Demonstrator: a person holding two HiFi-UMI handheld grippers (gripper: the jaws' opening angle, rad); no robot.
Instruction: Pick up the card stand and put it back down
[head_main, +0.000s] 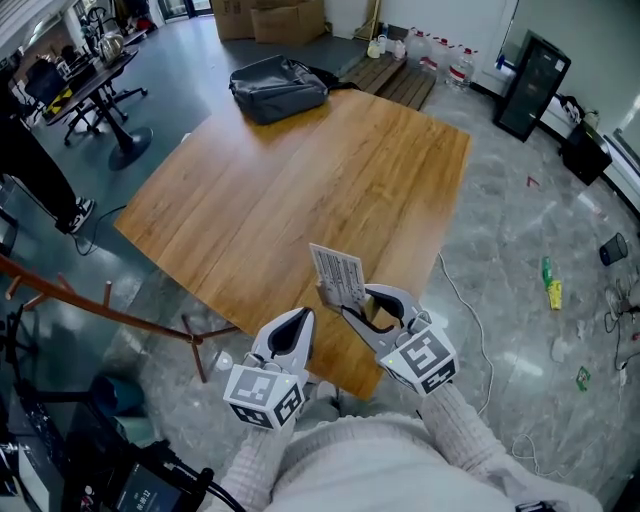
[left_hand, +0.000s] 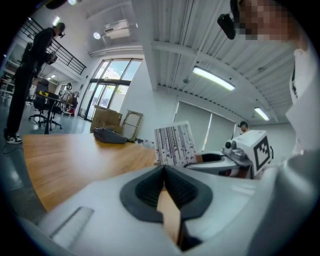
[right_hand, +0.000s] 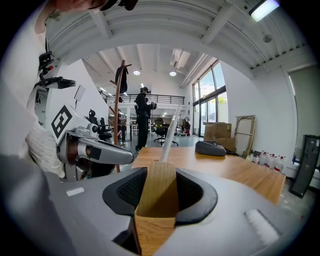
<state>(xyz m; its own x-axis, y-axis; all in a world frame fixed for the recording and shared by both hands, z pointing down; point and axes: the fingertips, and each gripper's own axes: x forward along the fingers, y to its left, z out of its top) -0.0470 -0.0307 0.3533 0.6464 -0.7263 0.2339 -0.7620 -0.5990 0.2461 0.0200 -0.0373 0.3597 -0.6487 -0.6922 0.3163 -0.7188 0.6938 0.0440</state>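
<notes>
**Q:** Knit sleeves (head_main: 462, 425) fill the near edge of the head view, and just beyond them both grippers sit over the near edge of the table (head_main: 300, 190). What is the state of the right gripper (head_main: 360, 305)?

**R:** It is pinching the card stand (right_hand: 156, 192) by its wooden base, one jaw on either side. The card (head_main: 337, 275) stands up out of the slot (edge-on in the right gripper view).

**Q:** And the left gripper (head_main: 297, 318)?

**R:** Jaws pressed together, nothing between them. It hovers just left of the stand, apart from it.

**Q:** Is the base clear of the table?

**R:** Cannot tell. The jaws cover its underside.

**Q:** Handling notes?

**R:** Judged light and stiff: a solid wood block with flat sides, so the pads should seat well without much squeeze. The card looks thin and bendable, probably only wedged in the slot, so it is no place to take hold. The grip belongs low on the block, where it is now. The likely risk at set-down is a base landing tilted, which could topple or shed the card.
</notes>
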